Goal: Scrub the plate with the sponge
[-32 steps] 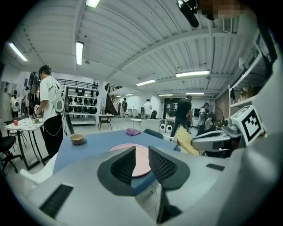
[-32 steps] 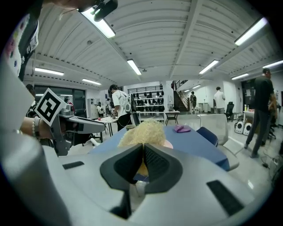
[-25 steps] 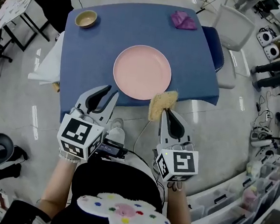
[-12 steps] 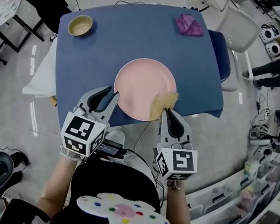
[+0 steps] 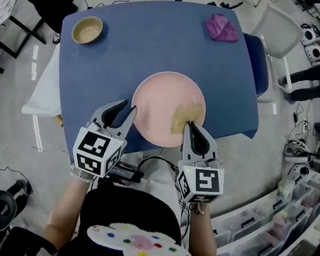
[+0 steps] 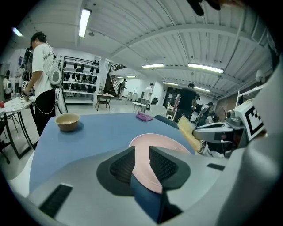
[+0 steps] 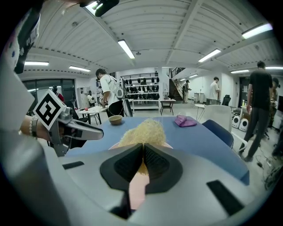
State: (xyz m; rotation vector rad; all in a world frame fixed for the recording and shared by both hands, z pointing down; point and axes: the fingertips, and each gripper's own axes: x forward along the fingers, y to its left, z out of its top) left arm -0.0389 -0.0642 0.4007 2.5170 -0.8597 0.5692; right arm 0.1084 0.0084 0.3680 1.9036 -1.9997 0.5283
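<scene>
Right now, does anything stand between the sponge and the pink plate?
Nothing visible does. The sponge, clamped in the right hand-held gripper, is over the near right part of the plate. The bowl and the purple cloth lie at the far corners of the table.

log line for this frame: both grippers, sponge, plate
left gripper: jaws just opened further, empty, tips by plate rim | right gripper: shut on sponge, over plate

Plate [image 5: 162, 105]: smooth pink, plastic-looking, slight sheen. Sponge [image 5: 185, 117]: rough, fibrous, yellow. Table [image 5: 152, 44]: matt blue cloth cover. Bowl [image 5: 87, 30], far left: smooth tan. Rag [image 5: 221, 29], far right: soft crumpled purple cloth. Left hand-held gripper [image 5: 125, 108] and right hand-held gripper [image 5: 189, 125]: matt grey plastic, black ribbed pads [image 6: 120, 166]. Floor [image 5: 13, 115]: glossy.
</scene>
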